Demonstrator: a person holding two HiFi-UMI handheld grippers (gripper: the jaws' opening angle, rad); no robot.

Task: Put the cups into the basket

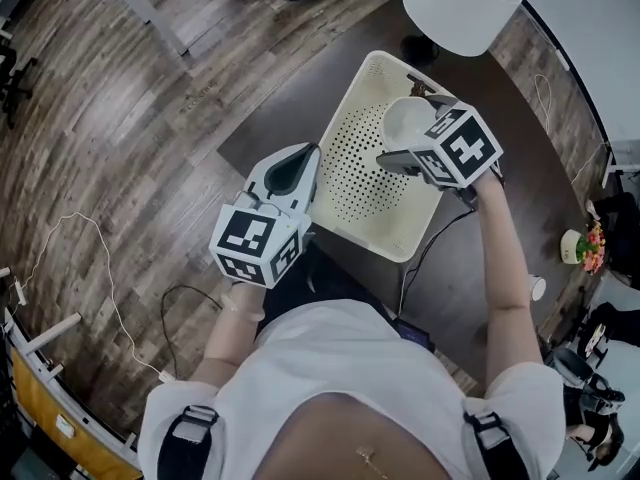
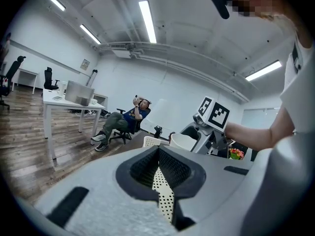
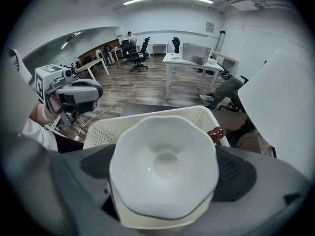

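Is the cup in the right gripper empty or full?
Empty. The right gripper view looks straight into the cup and shows only its bare white inside.

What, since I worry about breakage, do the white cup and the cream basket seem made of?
The white scalloped cup looks like glazed ceramic: smooth, glossy, with soft highlights, though hard plastic is possible. The cream perforated basket looks like matte moulded plastic: even rows of holes, rounded rim.

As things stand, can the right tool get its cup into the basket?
Probably yes: the right tool holds the cup just above the open basket, with nothing between them.
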